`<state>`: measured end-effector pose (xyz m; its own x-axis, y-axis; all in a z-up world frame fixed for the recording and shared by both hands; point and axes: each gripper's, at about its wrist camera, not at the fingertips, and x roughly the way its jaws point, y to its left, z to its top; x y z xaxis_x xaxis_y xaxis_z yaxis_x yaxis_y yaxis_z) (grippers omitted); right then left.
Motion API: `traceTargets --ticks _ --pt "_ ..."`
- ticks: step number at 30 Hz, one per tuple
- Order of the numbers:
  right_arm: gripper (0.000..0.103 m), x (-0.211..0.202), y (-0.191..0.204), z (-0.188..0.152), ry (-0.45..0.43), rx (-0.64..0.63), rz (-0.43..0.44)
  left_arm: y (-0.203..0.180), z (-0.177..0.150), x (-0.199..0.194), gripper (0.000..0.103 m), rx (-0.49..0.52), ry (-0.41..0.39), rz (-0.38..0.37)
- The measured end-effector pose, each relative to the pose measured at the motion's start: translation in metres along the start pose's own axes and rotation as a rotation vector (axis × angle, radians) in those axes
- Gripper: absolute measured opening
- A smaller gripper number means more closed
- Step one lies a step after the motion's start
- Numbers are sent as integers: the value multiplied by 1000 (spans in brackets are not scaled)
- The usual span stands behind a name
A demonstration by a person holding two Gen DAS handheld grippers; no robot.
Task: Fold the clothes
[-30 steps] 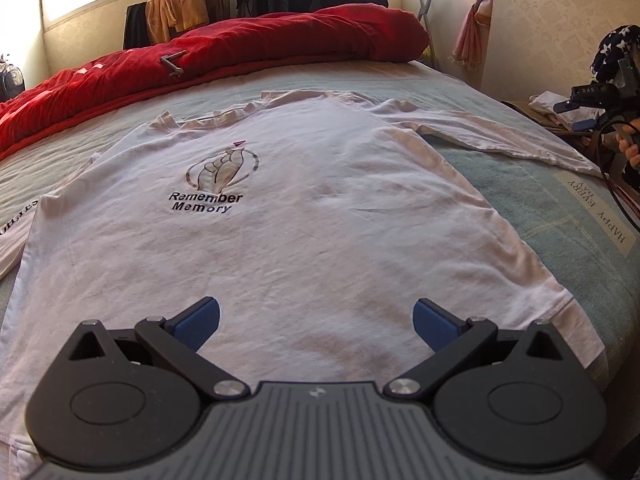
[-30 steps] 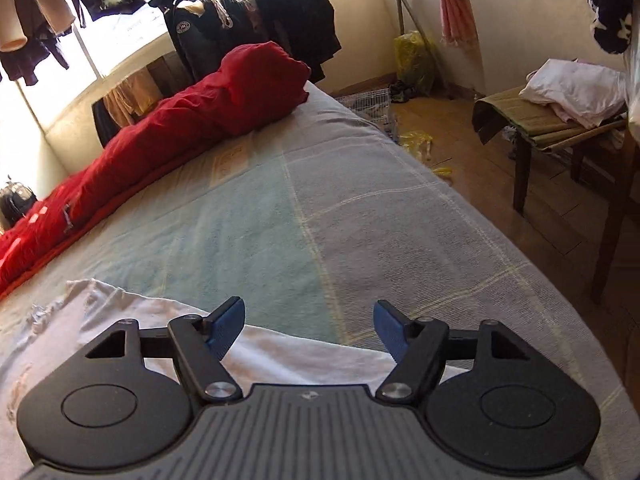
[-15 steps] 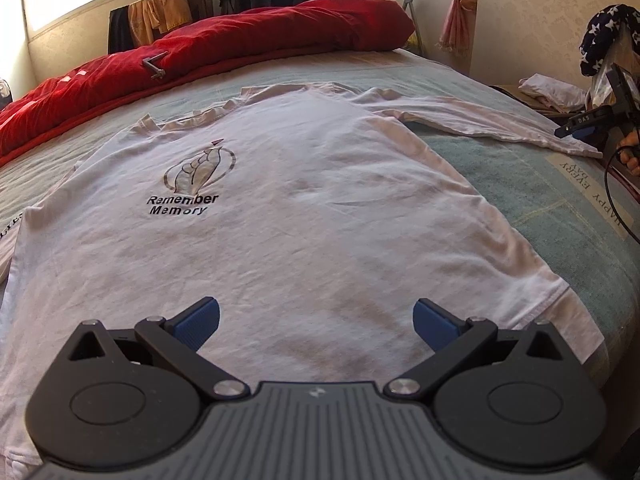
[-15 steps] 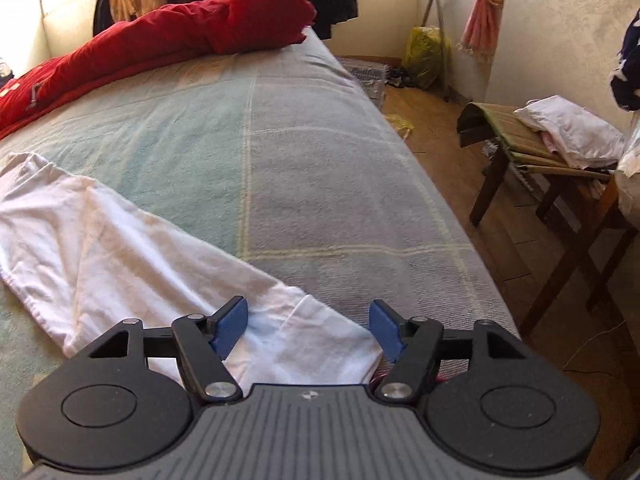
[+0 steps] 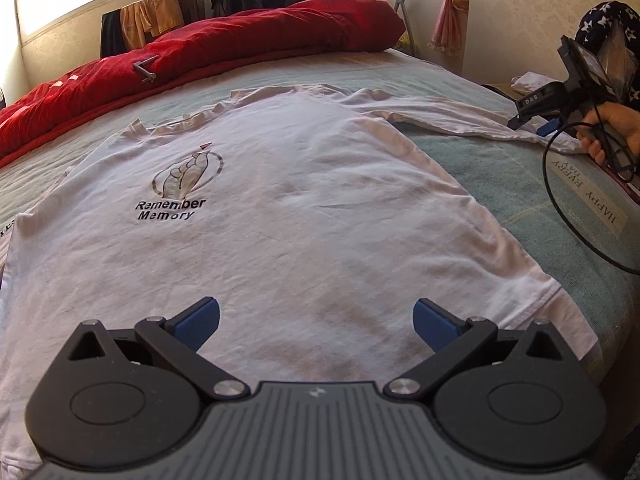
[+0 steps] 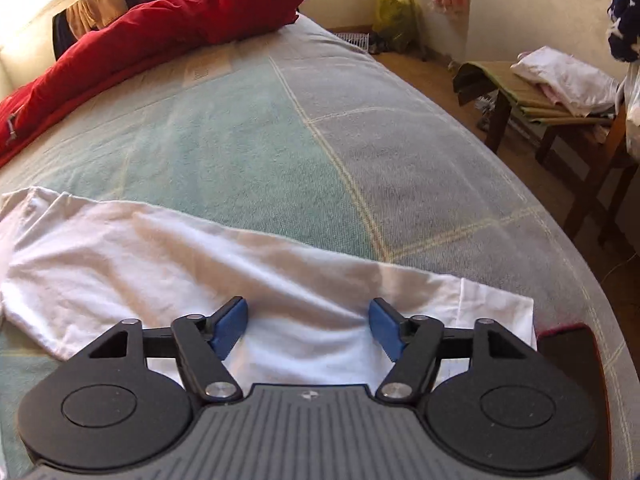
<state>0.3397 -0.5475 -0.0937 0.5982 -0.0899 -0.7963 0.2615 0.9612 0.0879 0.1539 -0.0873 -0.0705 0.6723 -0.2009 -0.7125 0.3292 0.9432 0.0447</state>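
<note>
A white long-sleeved shirt (image 5: 304, 208) with a "Remember Memory" print lies spread flat, front up, on the bed. My left gripper (image 5: 316, 322) is open and empty above the shirt's hem. The shirt's right sleeve (image 6: 200, 264) stretches toward the bed's right edge. My right gripper (image 6: 306, 326) is open, its blue fingers straddling the sleeve near the cuff, close to the cloth. The right gripper also shows in the left wrist view (image 5: 532, 120), held by a hand at the sleeve's end.
A red duvet (image 5: 224, 48) lies along the far side of the bed. The green and grey blanket (image 6: 312, 128) covers the bed. A wooden stool (image 6: 560, 120) with folded clothes stands on the floor to the right. Clothes hang by the window.
My right gripper has moved over the sleeve so that the cuff end now lies between its open fingers. My left gripper has shifted slightly over the hem and stays open.
</note>
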Motion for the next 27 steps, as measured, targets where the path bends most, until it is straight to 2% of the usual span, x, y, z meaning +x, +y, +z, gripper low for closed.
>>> traceTargets --ticks 4,6,9,11,15,18,20,22,25,27 --pt "90 20 3 17 -26 -2 -59 4 -1 -4 102 -15 -10 2" --pt "91 24 -2 25 -37 25 -48 7 -2 -8 102 -19 -21 -2" --pt "91 3 -6 25 -41 72 -9 12 -5 -13 102 -24 -33 -2" --pt "91 -20 -2 18 -61 75 49 17 -7 -14 102 -38 -34 5" --pt "91 -42 2 -3 -12 71 67 24 -9 -13 102 -62 -38 15" --pt "91 -26 -8 -14 41 107 42 25 -9 -12 102 -68 -32 21" --pt "94 -11 -15 -15 18 119 32 25 -10 -11 102 -64 -27 20" --pt "98 -2 -18 -7 -3 124 4 25 -11 -12 102 -65 -24 20" --pt "99 5 -19 11 6 161 -28 25 -12 -16 102 -65 -28 23" --pt "98 -3 -14 17 -3 178 -19 27 -13 -19 102 -64 -38 23"
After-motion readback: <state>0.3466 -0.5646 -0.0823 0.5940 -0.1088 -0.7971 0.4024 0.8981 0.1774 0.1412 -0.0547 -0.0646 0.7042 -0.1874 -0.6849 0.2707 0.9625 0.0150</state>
